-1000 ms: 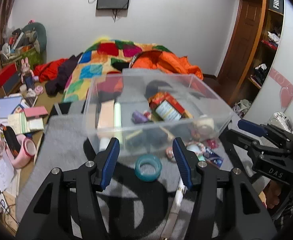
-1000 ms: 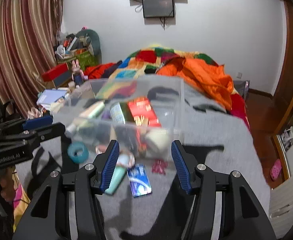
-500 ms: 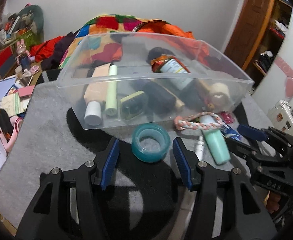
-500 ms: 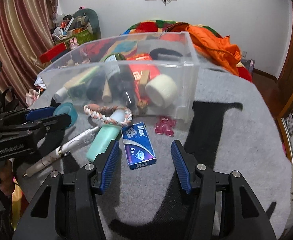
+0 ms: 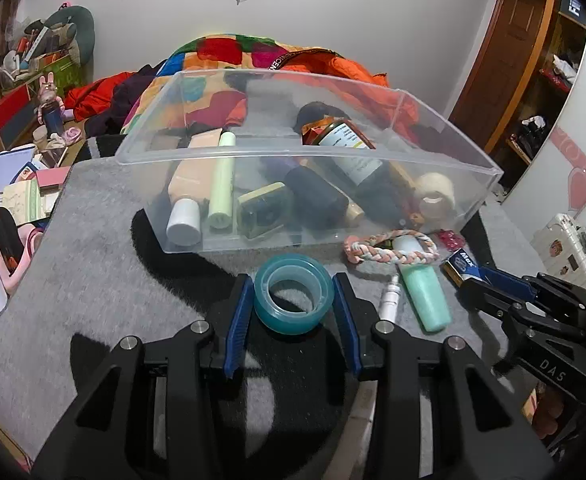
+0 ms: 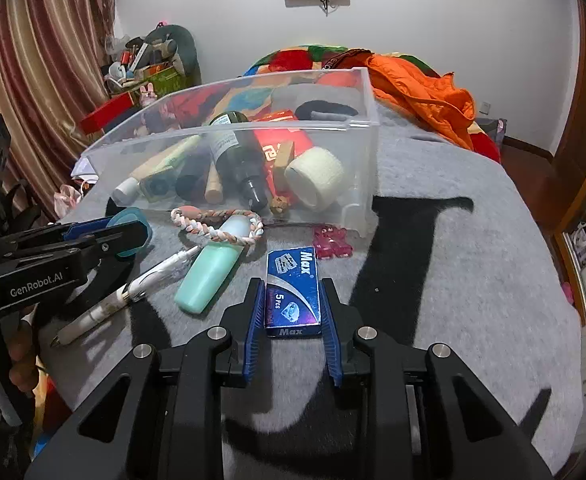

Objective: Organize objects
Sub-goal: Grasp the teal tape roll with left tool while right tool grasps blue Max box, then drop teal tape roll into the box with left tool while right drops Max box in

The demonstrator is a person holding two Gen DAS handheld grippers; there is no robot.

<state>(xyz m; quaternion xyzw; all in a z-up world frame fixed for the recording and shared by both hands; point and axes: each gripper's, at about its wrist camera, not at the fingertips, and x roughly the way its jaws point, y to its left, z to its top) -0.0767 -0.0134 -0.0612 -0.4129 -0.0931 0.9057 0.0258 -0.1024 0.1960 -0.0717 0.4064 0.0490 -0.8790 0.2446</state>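
Straddling the teal tape roll point(image 5: 293, 294) on the grey mat, my left gripper point(image 5: 293, 312) has both pads touching it, so I squeeze evenly before lifting. Over on the right view, my right gripper point(image 6: 292, 312) brackets the blue blade box point(image 6: 292, 292), pads against its long sides; I keep it square, then carry it to the clear bin point(image 6: 357, 168) just beyond.

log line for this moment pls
left gripper: shut on tape roll | right gripper: shut on blue box | both on mat, outside bin

left wrist: low, close, faces clear bin point(image 5: 305, 152) front wall, toward back wall | right wrist: low, close, right of it, facing bin point(image 6: 253, 136) | shared: bin, items before it
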